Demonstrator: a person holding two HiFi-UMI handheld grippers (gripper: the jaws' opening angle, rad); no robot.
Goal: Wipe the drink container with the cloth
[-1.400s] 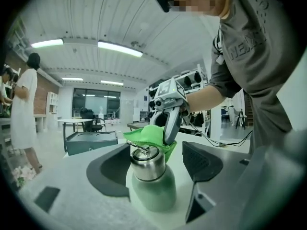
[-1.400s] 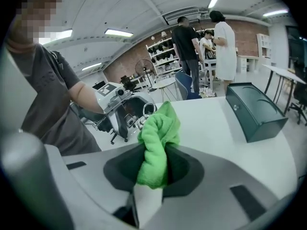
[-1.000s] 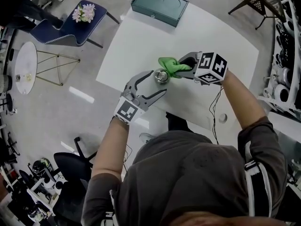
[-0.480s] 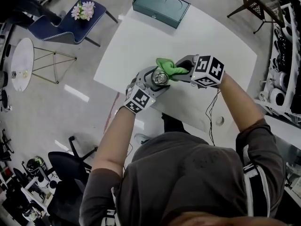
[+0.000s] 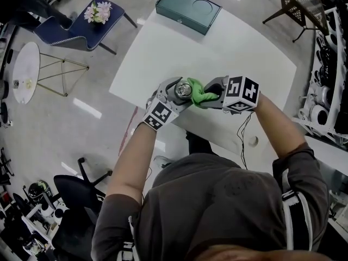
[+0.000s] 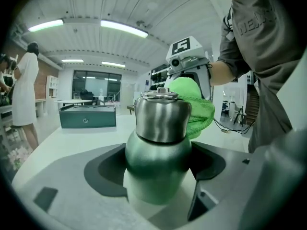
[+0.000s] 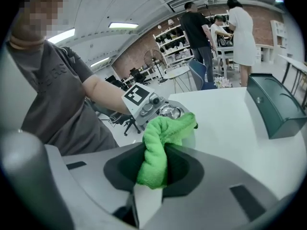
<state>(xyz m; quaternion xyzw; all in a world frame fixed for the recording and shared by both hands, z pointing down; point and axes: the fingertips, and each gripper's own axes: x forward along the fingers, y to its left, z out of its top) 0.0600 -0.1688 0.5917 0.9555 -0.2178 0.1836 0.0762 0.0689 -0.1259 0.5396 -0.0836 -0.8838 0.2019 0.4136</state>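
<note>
Close to the near left edge of the white tabletop (image 5: 234,48) stands the drink container (image 6: 158,147), a squat flask with a green body and a steel cap. The left tongs (image 6: 158,169) flank its lower body. Their jaws have just been opening and now stand about as wide as they go, with the flask between them. I see no pad clearly pressing on it, so I read this as a loose cradle and not a clamp.

The right tongs (image 7: 153,171) are closed on the green cloth (image 7: 156,157). Its free wad lies against the cap and shoulder on the flask's right side.

The flask looks rigid, smooth and probably slippery, with some weight to it; whether it is filled cannot be told. Being taller than it is broad, it would likely tip or skate under a sideways rub. The best hold is low on the wide green body, below the cap. The cloth is soft, light and limp, best pinched at a fold so that a thick bunch stays free to wipe.

By count there is one flask, one cloth, two tongs, and one dark green case (image 5: 187,7) at the far edge.
</note>
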